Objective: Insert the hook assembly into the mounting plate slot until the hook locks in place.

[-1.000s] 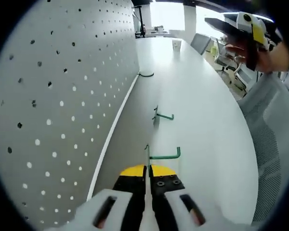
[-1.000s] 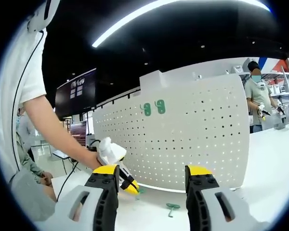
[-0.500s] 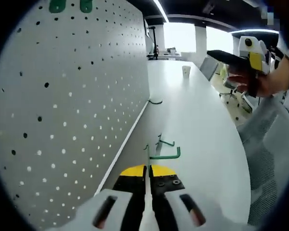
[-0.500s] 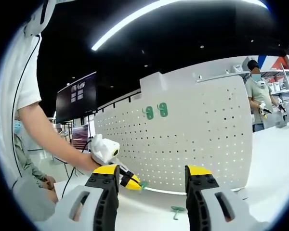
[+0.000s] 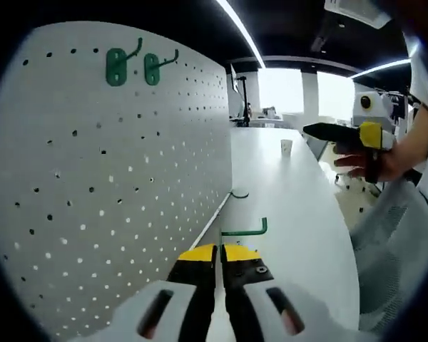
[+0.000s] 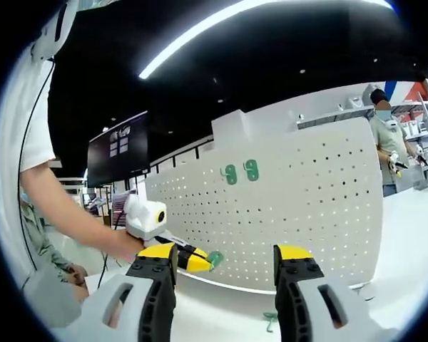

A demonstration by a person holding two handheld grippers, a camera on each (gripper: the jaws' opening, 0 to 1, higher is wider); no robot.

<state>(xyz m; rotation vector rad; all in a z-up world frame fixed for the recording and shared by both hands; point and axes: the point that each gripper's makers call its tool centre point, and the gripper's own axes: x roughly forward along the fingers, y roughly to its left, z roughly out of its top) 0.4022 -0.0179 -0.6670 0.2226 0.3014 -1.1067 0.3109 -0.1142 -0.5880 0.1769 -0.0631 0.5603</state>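
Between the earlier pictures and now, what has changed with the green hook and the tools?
The left tool, shut on the green hook, has lifted it off the table toward the pegboard. The right tool stays open and empty. Two hooks remain mounted, and one still lies on the table.

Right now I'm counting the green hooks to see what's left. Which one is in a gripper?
The green hook clamped in the left gripper, held off the table. Two others already hang high on the pegboard, and another lies on the table.
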